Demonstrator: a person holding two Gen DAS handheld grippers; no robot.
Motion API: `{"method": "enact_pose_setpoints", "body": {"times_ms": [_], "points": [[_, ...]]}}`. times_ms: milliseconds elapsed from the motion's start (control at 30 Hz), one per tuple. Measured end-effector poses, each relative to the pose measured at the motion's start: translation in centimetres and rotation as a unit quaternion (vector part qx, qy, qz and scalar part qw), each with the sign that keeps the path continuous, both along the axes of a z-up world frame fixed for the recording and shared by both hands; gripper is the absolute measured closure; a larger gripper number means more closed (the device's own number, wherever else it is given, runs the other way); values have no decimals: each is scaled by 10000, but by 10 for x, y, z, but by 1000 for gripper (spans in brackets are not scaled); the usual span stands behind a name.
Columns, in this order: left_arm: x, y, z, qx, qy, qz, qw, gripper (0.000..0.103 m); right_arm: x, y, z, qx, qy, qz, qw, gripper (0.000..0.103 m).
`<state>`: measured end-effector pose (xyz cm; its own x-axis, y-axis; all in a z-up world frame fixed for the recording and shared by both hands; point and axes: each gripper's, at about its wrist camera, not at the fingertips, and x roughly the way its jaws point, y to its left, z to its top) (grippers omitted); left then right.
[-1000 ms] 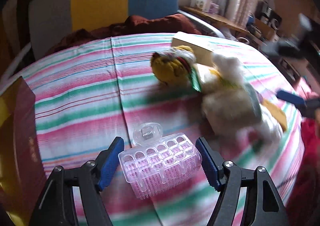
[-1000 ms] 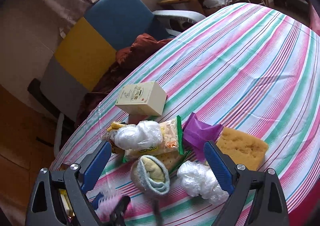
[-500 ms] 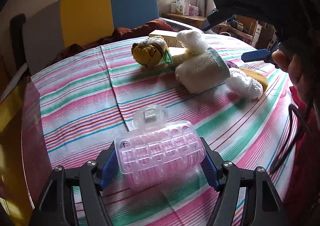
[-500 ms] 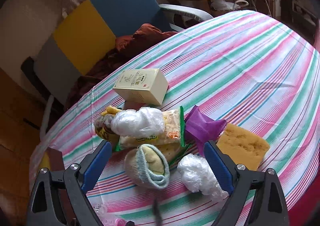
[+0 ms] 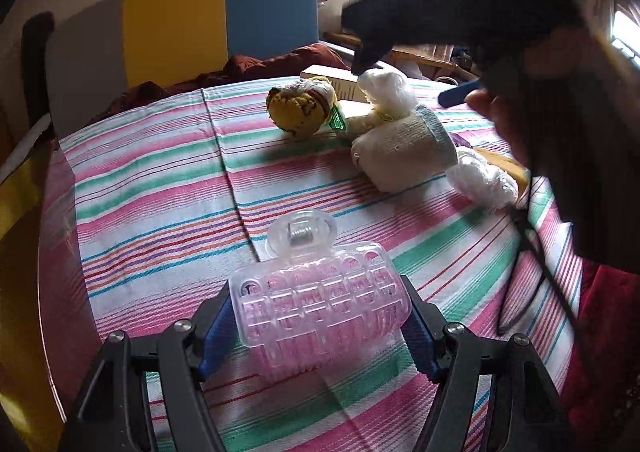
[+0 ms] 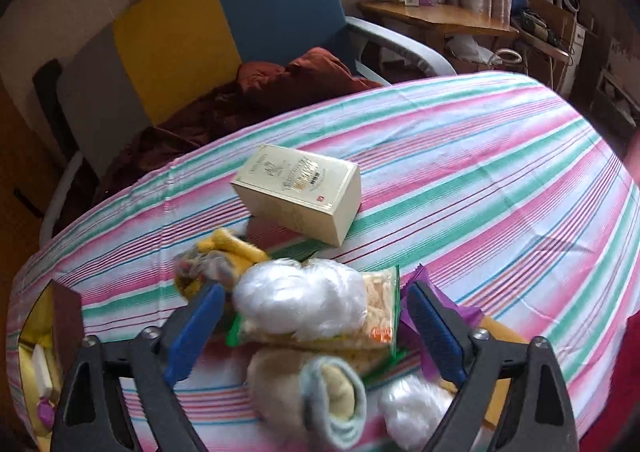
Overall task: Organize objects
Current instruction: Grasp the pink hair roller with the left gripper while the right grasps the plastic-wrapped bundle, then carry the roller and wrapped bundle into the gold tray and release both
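Observation:
My left gripper [image 5: 318, 326] is shut on a pink hair roller in a clear plastic clip [image 5: 320, 304], held above the striped tablecloth [image 5: 160, 192]. My right gripper [image 6: 312, 326] is open, above a pile: a white plastic bundle [image 6: 300, 296] on a snack packet [image 6: 380, 316], a rolled cream sock [image 6: 320, 388], a yellow knitted bundle [image 6: 224, 256], a purple wrapper [image 6: 456, 312] and a second white bundle [image 6: 412, 408]. The sock [image 5: 404, 148] and the yellow bundle [image 5: 298, 110] also show in the left wrist view. The right gripper's body [image 5: 460, 12] hangs above them.
A cream box [image 6: 300, 192] lies behind the pile. A dark red container [image 6: 40, 352] with yellow and white pieces sits at the table's left edge. A yellow, blue and grey chair [image 6: 224, 24] with a maroon cloth stands behind the table. A yellow sponge [image 5: 508, 168] lies beside the pile.
My left gripper closed on the hair roller and lifted it off the cloth. My right gripper moved forward and lower over the pile, onto the white bundle and snack packet.

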<state>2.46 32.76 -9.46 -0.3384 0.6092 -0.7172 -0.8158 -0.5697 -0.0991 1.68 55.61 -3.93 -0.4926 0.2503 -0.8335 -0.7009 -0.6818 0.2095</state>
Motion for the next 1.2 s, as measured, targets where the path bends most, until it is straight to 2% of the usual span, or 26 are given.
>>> {"method": "enact_pose_setpoints", "body": {"times_ms": [100,267,467,633,767,900,1000,1200], "points": [[1,0,0,-11,24,1,10000,30,5,5,2,8,57,-24,10000,37],[1,1,0,-7,33,6,10000,31,10,0,14,3,425,107,9990,37],[-4,-2,3,122,-214,56,9997,31,14,-7,30,27,945,362,9949,37],[4,-16,34,393,-154,51,9991,31,12,-16,40,27,1273,687,9895,37],[5,-34,59,579,-80,134,9982,31,10,-21,41,-28,1318,866,9875,37],[2,-63,79,683,30,365,9970,31,2,-44,43,70,1266,1401,9820,37],[-8,-90,90,710,91,711,9949,31,-7,-68,42,283,1104,1878,9756,37],[-40,-141,95,744,45,1451,9866,31,-15,-109,40,330,888,2488,9639,37]]}}
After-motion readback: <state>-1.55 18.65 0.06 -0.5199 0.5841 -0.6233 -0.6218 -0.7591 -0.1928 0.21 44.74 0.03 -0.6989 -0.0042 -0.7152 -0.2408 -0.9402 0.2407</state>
